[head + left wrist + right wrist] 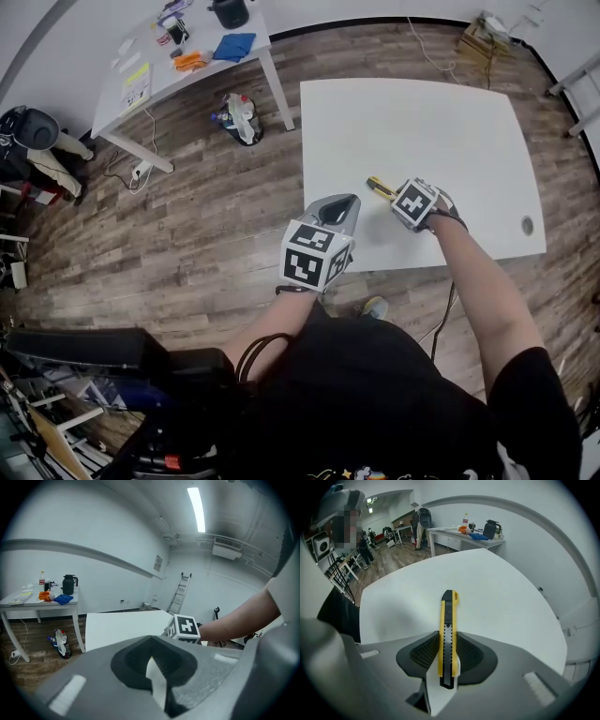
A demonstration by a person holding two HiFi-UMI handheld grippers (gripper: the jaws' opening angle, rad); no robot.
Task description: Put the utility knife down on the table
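Note:
A yellow and black utility knife (447, 634) is clamped lengthwise between the jaws of my right gripper (447, 656), its tip pointing out over the white table (497, 597). In the head view the knife (380, 188) pokes out ahead of the right gripper (394, 197), low over the white table (422, 131) near its front part. My left gripper (343, 212) hovers at the table's front left edge. Its jaws are shut with nothing between them, as the left gripper view (157, 667) shows. There the right gripper's marker cube (185, 627) sits ahead.
A second white table (178, 56) at the far left carries a black kettle (230, 11), a blue cloth (233, 45) and small items. A bag of bottles (239, 117) lies on the wood floor beside it. A ladder (180, 592) leans on the far wall.

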